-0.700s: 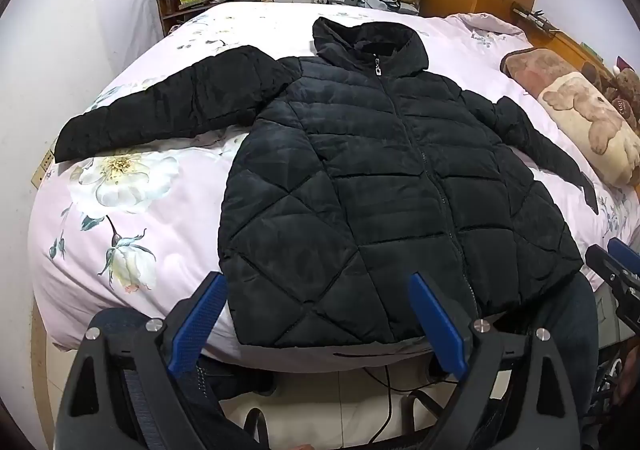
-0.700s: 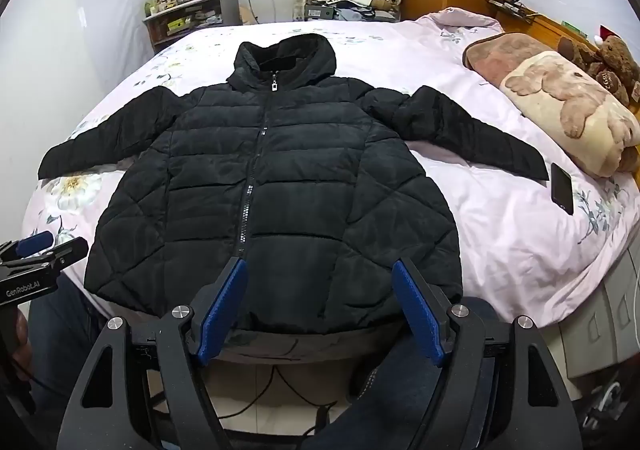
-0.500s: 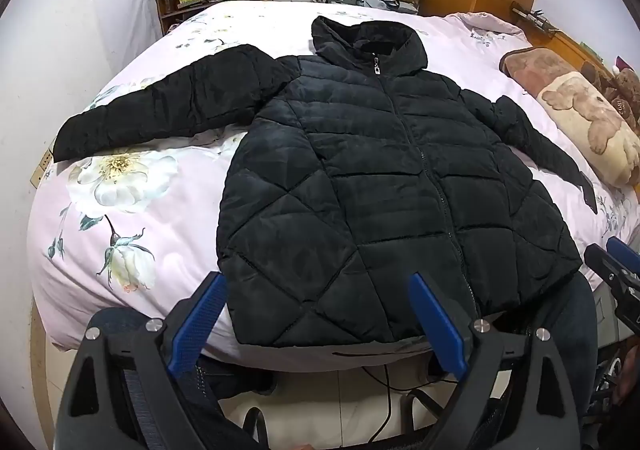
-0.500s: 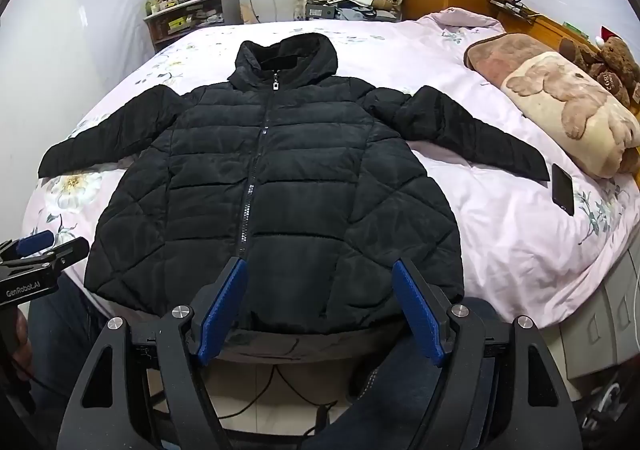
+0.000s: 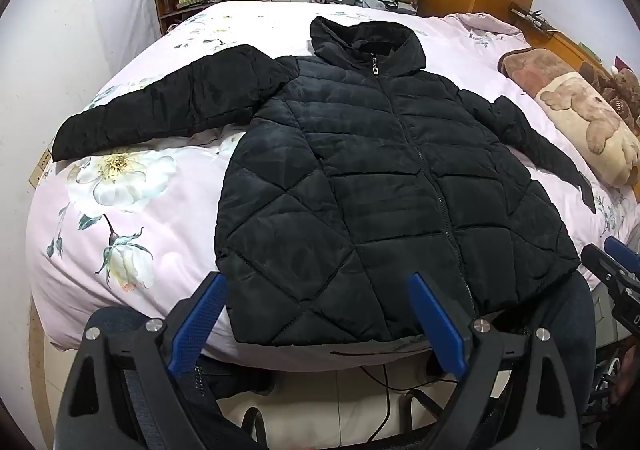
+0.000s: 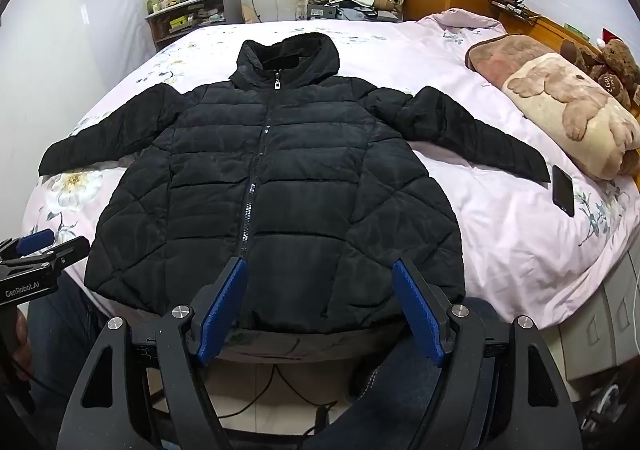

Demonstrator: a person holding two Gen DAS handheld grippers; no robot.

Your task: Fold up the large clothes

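Both tongs stand wide and empty. The left tongs [image 5: 316,324] sit at the bottom centre of the left view, their blue fingers [image 5: 198,324] spread over the near left part of the jacket's hem without touching it. The right tongs [image 6: 320,310] sit at the bottom centre of the right view, fingers [image 6: 418,314] apart just in front of the hem near the zip.

Across the last half second almost nothing changes: neither tongs close, neither view shifts more than a hair, and the jacket [image 6: 276,186] lies exactly as it did. I judge that the fold has not yet begun and that this is a pause before the first reach.

The jacket fills the middle of both views, flat on the bed [image 5: 132,234], front up and zipped, hood at the top, hem at the near bed edge. Its sleeves spread outward: one [image 5: 160,102] runs to the left of the frame, the other [image 6: 472,130] to the right, its cuff ending just beside a dark phone [image 6: 563,190]. A bear-print pillow [image 6: 568,110] lies at the far right.

A likely first move is bringing a sleeve across the chest; the phone near the right cuff could be dragged along.
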